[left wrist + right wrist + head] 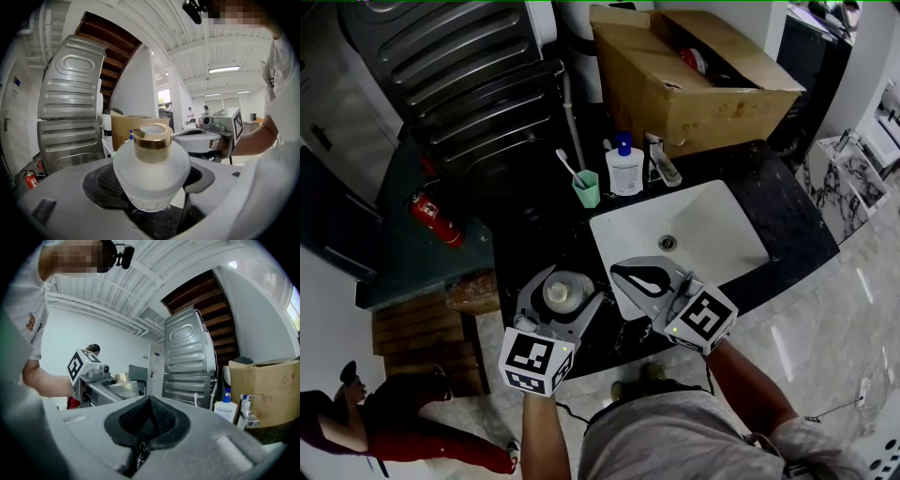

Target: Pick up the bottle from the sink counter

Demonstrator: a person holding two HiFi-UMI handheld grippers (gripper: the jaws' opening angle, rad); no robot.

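1. The left gripper view shows the left gripper (565, 302) with its jaws narrowed against the sides of the bottle (152, 171). The bottle is frosted and wide-bodied, and stands upright under a gold cap (152, 143). The head view shows only the bottle's top, seen from above.
2. The head view places the bottle over the front strip of the black counter (534, 234), just left of the white sink (712, 225).
3. The right gripper view shows the right gripper (636, 277) with its jaws pressed together on nothing. In the head view it sits at the sink's front left corner, near the left gripper.
4. No view shows whether the bottle's base touches the counter.
5. Behind the sink stand a green cup (587, 189) holding a toothbrush (567, 165), a soap dispenser (624, 171) and a faucet (662, 165). An open cardboard box (675, 89) sits behind them.
6. Left of the counter, a red fire extinguisher (434, 220) lies near a ribbed metal appliance (459, 75).
7. A person (384, 422) at the lower left is cut off by the frame edge.
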